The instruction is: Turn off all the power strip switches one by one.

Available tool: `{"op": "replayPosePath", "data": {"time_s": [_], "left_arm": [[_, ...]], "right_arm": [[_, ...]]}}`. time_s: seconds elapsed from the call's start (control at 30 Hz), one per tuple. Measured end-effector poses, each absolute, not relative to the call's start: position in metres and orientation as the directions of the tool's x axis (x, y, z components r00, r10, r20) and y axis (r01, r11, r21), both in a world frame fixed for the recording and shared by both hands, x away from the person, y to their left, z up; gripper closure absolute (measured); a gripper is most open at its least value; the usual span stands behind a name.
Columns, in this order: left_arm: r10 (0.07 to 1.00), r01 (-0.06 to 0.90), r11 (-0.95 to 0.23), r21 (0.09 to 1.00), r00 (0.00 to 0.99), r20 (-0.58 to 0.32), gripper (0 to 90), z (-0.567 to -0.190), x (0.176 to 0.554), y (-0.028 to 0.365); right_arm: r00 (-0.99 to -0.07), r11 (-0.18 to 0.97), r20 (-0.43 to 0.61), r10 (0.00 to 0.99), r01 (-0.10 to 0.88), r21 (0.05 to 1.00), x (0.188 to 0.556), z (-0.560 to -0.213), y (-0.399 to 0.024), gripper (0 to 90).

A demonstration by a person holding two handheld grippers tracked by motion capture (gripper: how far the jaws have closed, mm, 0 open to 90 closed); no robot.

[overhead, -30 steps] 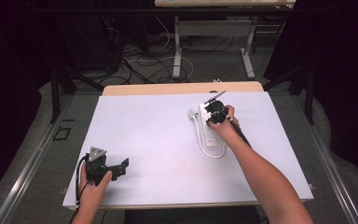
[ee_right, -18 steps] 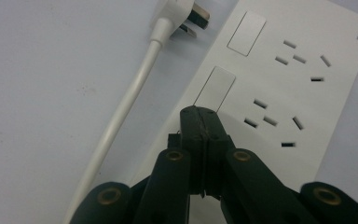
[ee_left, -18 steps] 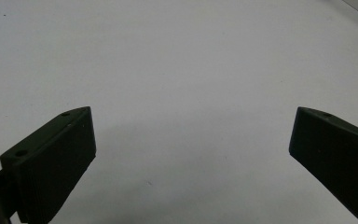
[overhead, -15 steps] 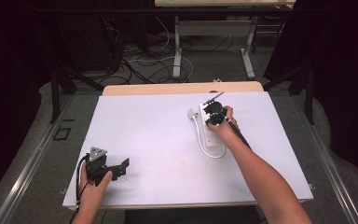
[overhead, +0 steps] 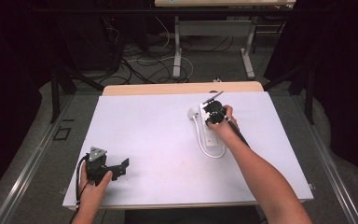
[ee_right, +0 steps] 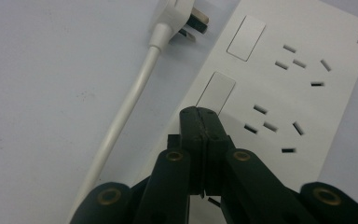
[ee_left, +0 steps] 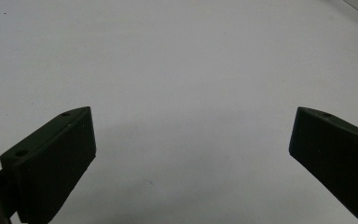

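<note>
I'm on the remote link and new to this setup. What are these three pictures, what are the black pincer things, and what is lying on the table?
No robot arm here: a person holds a two-jaw tool in each hand. The high view looks down on the white table from above the person's side. The other two pictures come from cameras riding on the tools, looking along their jaws.

The left gripper rests near the table's near left corner, jaws wide apart, nothing between them.

The right gripper has its jaws pressed together, holding nothing, with its tip over a white power strip, at one of its rocker switches. Whether it touches cannot be told. The strip's cord loops round and its plug lies unplugged beside the strip.
</note>
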State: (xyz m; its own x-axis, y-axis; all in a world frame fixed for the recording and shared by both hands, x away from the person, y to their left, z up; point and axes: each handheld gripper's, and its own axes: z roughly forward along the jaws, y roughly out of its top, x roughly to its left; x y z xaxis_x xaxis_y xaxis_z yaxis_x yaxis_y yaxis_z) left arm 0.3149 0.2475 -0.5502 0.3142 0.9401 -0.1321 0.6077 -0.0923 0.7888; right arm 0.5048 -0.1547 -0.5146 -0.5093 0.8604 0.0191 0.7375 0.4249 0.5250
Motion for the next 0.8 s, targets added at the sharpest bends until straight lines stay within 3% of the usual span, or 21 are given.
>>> {"op": "replayPosePath", "data": {"time_s": [0.8], "left_arm": [[0.940,0.615,-0.092,0.783,0.313,-0.135,0.3,-0.550,0.315,0.249]], "right_arm": [[-0.499,0.413,0.006,0.866,0.723,0.554,0.517,-0.492,-0.149,90.0]]}}
